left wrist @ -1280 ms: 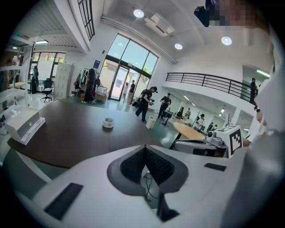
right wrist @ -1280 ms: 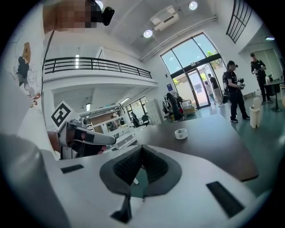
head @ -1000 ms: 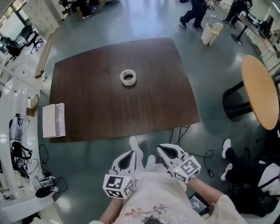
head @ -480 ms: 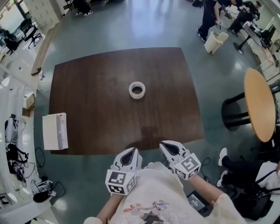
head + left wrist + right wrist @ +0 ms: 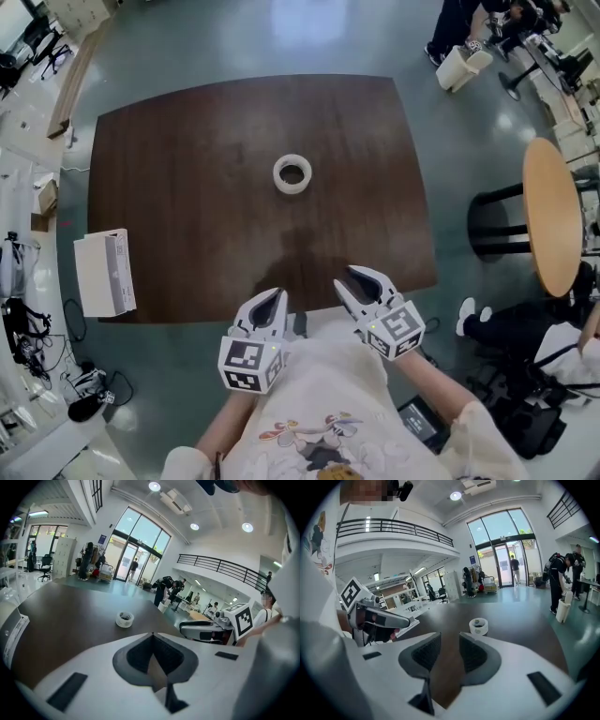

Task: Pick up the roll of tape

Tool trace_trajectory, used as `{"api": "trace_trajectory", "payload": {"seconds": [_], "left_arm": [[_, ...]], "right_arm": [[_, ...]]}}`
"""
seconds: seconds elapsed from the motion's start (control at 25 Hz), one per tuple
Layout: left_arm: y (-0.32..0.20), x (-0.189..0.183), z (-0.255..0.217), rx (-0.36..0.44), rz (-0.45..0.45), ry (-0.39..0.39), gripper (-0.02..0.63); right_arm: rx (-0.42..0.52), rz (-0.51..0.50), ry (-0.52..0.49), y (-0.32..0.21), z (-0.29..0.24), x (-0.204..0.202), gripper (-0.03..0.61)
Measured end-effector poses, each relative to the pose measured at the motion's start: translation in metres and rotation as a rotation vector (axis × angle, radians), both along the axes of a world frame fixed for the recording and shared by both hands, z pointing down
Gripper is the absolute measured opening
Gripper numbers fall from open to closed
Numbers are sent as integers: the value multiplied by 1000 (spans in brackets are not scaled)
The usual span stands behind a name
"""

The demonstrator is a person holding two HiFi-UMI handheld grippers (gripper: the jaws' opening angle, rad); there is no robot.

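A whitish roll of tape [image 5: 292, 174] lies flat near the middle of the dark brown table [image 5: 187, 187]. It also shows ahead in the left gripper view [image 5: 124, 619] and the right gripper view [image 5: 478, 626]. Both grippers hover side by side over the table's near edge, well short of the roll. My left gripper [image 5: 277, 296] has its tips [image 5: 152, 634] together, with nothing in them. My right gripper [image 5: 351, 280] has its jaws opening; a gap shows between the pads [image 5: 449, 641], and only bare table is behind it.
A white box [image 5: 105, 273] lies on the table's near left corner. A round wooden table [image 5: 553, 211] stands on the floor to the right. A white bin [image 5: 464, 67] and people are at the far right. Cables lie on the floor at the left.
Both grippers have moved forward from in front of my body to the table's near edge. The right gripper's jaws have parted. The left gripper's jaws stay together.
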State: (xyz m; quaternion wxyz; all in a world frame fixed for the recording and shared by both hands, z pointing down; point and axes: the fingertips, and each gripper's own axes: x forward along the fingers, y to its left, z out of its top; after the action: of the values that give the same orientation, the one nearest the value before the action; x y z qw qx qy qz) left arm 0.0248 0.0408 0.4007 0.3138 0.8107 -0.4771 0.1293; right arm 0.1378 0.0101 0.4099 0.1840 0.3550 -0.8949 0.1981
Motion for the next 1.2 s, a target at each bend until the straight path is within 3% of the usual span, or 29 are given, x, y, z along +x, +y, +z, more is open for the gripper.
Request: {"api": "trace_trajectory", "payload": {"seconds": [0.44,0.68,1.2], "left_arm": [[-47,15,30,-75,-16,-7,5],[-78,18,38,-81,-87,-10,6],[-108,-5,74,-138,-268,-12,6]], "right_arm": [[-1,-62,-2,-65,26,-8,160],[17,-187,31,-105,37,-17,170],[50,-459,203,-170,87,-68,176]]}}
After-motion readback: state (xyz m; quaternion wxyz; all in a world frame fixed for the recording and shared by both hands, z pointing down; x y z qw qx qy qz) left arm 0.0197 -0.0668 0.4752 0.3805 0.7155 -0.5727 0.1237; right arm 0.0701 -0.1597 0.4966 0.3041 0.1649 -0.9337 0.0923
